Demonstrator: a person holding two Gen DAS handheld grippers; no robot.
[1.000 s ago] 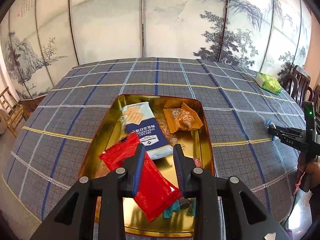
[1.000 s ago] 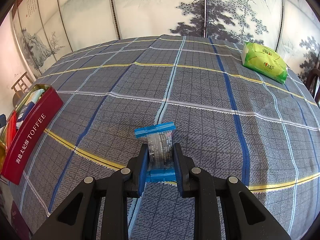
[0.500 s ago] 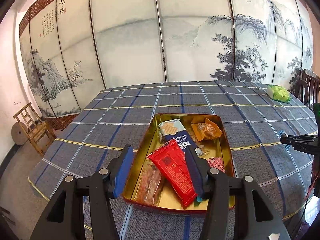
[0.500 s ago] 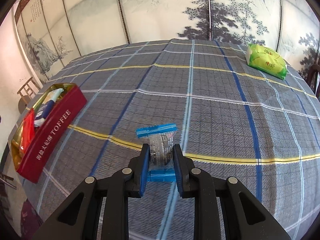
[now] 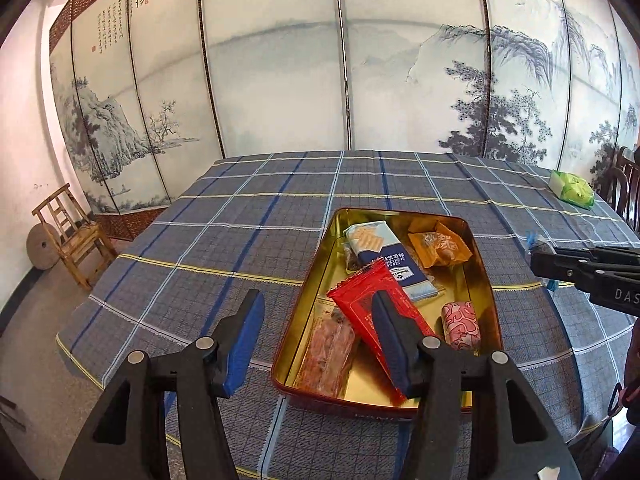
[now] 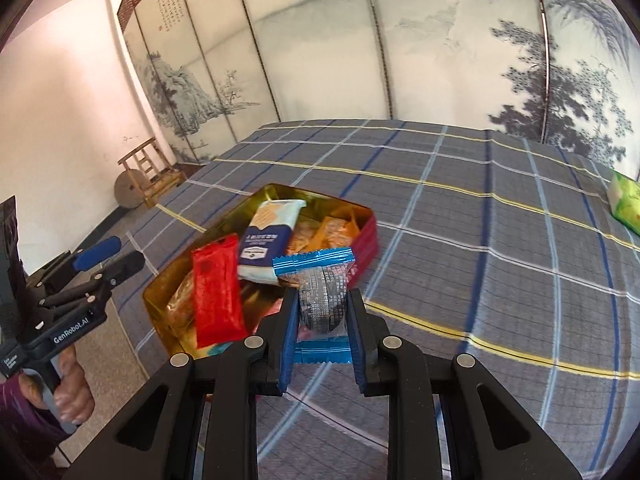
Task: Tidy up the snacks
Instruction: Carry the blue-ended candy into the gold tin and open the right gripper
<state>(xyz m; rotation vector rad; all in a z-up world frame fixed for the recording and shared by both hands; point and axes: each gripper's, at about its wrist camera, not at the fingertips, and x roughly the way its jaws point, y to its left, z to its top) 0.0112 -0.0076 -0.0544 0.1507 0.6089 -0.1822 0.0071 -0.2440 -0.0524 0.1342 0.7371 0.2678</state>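
A gold tin with red sides (image 5: 486, 280) (image 6: 370, 226) sits on the checked tablecloth and holds several snacks: a red packet (image 5: 360, 300) (image 6: 216, 292), a blue-white cracker pack (image 5: 380, 252) (image 6: 268, 236), an orange packet (image 5: 438, 244) and a pink one (image 5: 460, 324). My left gripper (image 5: 320, 344) is open and empty, raised above the tin's near left corner. My right gripper (image 6: 322, 332) is shut on a silver snack with blue ends (image 6: 320, 296), held in the air just right of the tin. The right gripper also shows in the left wrist view (image 5: 580, 268).
A green packet (image 5: 572, 190) (image 6: 624, 204) lies at the table's far right. A wooden chair (image 5: 72, 236) stands on the floor to the left. A painted folding screen backs the table. A dark chair (image 5: 628, 188) is at the right edge.
My left gripper let go of the red packet, opened wide and pulled back and up. My right gripper lifted the silver-blue snack off the cloth and carried it left to the tin.
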